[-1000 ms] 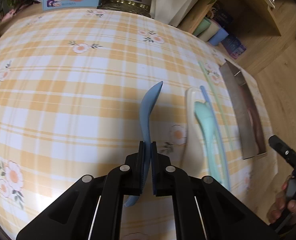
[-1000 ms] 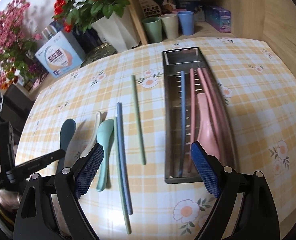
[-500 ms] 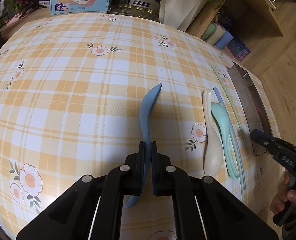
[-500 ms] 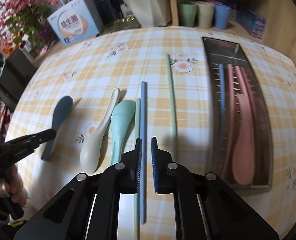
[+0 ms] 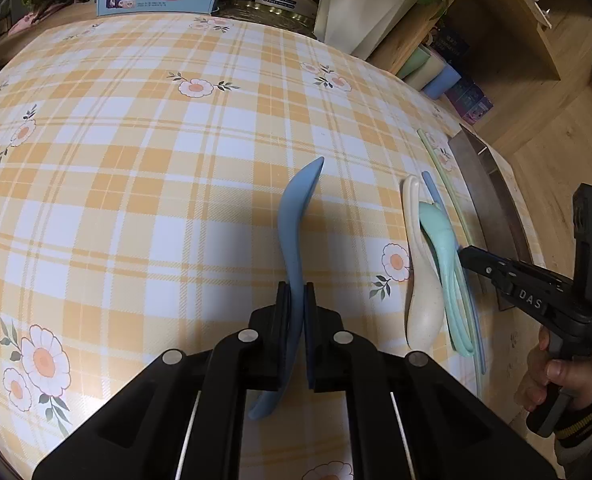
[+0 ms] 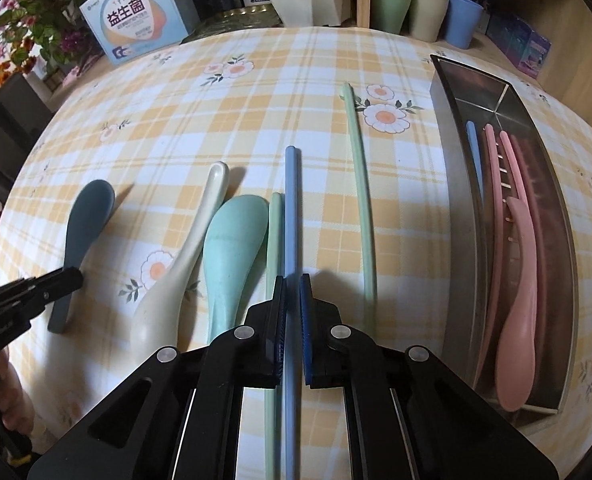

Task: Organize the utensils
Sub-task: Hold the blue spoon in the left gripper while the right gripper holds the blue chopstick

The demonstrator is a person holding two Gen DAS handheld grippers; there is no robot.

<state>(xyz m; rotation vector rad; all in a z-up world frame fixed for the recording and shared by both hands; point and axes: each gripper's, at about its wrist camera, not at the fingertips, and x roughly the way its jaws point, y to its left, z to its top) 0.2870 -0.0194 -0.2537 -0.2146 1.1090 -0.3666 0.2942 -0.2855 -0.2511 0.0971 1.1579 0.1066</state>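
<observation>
R gripper (image 6: 294, 312) now clamps blue chopstick (image 6: 292, 216); "DAS" on arm.

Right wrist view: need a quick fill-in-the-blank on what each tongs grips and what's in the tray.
1. The right tongs are shut on the blue ____.
2. The left tongs are shut on the dark blue ____.
3. The spoon inside the metal tray is ____ in colour.
4. Between the cream spoon and the green chopstick lies the ____ spoon.

Missing words: chopstick; spoon; pink; mint
</observation>
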